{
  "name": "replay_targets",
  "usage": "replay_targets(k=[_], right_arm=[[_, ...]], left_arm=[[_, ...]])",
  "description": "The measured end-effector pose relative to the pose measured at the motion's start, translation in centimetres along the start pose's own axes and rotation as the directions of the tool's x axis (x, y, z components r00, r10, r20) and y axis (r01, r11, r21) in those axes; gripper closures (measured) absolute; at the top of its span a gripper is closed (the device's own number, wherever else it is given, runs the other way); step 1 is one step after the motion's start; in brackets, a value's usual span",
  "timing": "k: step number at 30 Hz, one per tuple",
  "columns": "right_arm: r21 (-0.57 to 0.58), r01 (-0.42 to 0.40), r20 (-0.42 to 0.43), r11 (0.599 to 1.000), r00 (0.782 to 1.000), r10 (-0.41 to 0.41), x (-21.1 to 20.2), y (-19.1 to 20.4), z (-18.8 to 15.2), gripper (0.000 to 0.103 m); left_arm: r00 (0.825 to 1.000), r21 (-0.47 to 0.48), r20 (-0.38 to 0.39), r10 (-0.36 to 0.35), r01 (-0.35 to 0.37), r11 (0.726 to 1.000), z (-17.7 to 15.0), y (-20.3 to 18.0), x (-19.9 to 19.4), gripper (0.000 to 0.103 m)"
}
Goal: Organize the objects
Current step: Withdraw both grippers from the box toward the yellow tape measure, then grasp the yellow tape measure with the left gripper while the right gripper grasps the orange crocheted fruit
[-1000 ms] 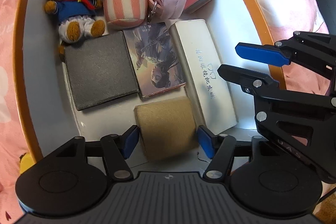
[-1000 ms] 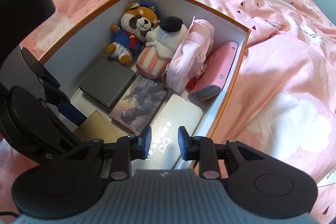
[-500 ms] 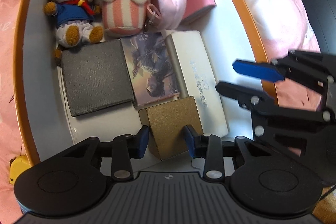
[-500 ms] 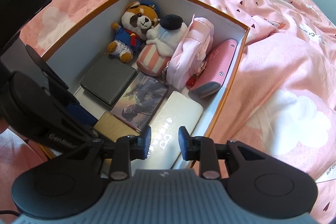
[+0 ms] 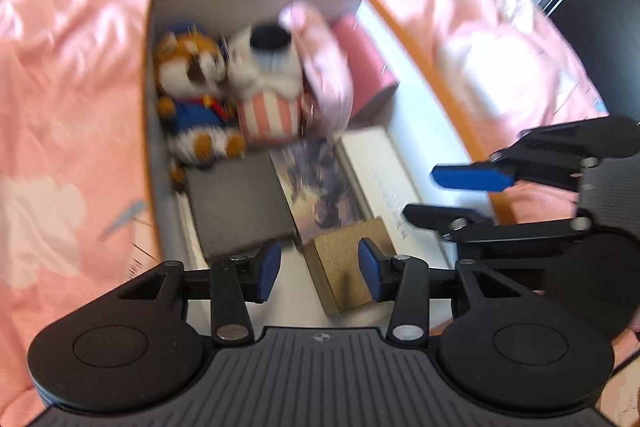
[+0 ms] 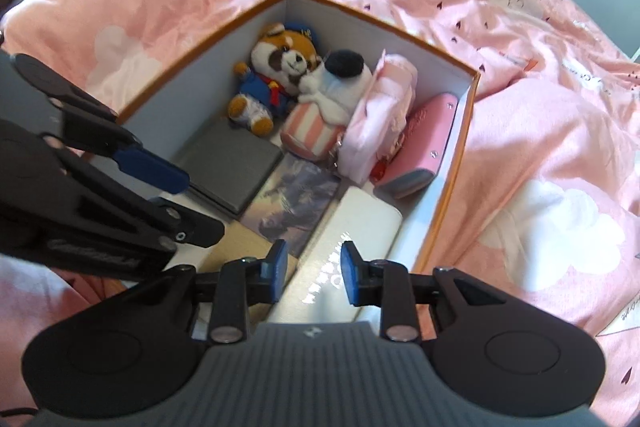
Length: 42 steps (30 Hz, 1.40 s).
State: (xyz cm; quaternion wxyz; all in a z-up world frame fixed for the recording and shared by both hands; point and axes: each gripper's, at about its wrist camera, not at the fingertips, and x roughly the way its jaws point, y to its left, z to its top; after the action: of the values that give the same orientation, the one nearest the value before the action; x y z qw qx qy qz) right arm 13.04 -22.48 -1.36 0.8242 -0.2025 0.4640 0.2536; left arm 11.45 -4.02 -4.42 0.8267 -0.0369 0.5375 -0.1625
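An orange-rimmed box (image 6: 452,195) with white walls sits on a bed under a pink quilt (image 6: 540,131) printed with clouds. Along the box's far wall stand a red-panda plush (image 6: 276,75) in a blue uniform, a white plush (image 6: 332,95) with a pink-striped base, a pale pink pouch (image 6: 380,115) and, at the right wall, a pink case (image 6: 424,143). In front of them lie a dark grey flat box (image 6: 236,163), an illustrated card (image 6: 292,199) just beside it, and a long white case (image 6: 352,247) along the right wall. At the near end rests a small gold box (image 5: 344,267), touching the card's near edge. The left hand-held gripper (image 5: 318,269) hangs over that near end; its jaws have just been opening. In the blurred left wrist view the gold box lies partly in the gap, the left pad clear of it, the right pad in front of it, so nothing is gripped. The right hand-held gripper (image 6: 312,269) hovers over the white case with a narrow gap between its blue pads and nothing gripped between them.
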Motion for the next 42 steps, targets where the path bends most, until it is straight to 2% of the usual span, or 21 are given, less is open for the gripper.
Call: replay_targets(k=[2,4,7,8,15,20,25,30,36,42], right_arm=[[0.021,0.006,0.036,1.000,0.999,-0.007,-0.6,0.7,0.1,0.072],[0.051,-0.004,0.086,0.999,0.996,-0.001,-1.2,1.2,0.1,0.069],[0.119,-0.025,0.149,0.993,0.989,0.007,-1.9,1.8,0.2,0.068],[0.138,-0.029,0.164,0.990,0.986,0.006,-2.0,2.0,0.3,0.068],[0.224,-0.053,0.269,0.973,0.963,-0.010,-2.8,5.1,1.0,0.062],[0.237,-0.050,0.313,0.970,0.950,-0.027,-2.5,8.0,2.0,0.062],[0.217,-0.076,0.329,0.973,0.944,0.000,-1.8,10.7,2.5,0.062],[0.083,-0.084,0.323,0.993,0.945,0.053,-1.3,13.8,2.9,0.062],[-0.025,-0.122,0.252,0.992,0.960,0.125,0.0,16.0,3.2,0.062],[-0.109,-0.121,0.181,0.987,0.974,0.140,1.2,16.8,3.2,0.063]], left_arm=[[0.998,0.018,0.056,0.015,-0.016,1.000,0.8,-1.7,-1.3,0.051],[0.994,0.025,0.107,0.034,-0.037,0.999,-0.1,-3.0,-2.1,0.051],[0.985,0.023,0.167,0.052,-0.056,0.998,-1.1,-2.0,-4.1,0.050],[0.982,0.024,0.182,0.056,-0.062,0.998,-0.5,-2.2,-5.4,0.050],[0.962,-0.006,0.251,0.110,-0.112,0.994,-1.7,0.0,-9.0,0.050],[0.949,-0.088,0.267,0.165,-0.147,0.985,-2.4,2.6,-9.8,0.051],[0.956,-0.124,0.233,0.178,-0.153,0.981,-3.4,5.2,-10.4,0.051],[0.969,-0.125,0.174,0.175,-0.155,0.980,-5.0,7.9,-10.9,0.050],[0.989,-0.115,0.080,0.122,-0.112,0.987,-6.6,10.5,-10.7,0.050],[0.992,-0.011,0.013,0.126,-0.126,0.992,-7.2,10.2,-8.8,0.050]])
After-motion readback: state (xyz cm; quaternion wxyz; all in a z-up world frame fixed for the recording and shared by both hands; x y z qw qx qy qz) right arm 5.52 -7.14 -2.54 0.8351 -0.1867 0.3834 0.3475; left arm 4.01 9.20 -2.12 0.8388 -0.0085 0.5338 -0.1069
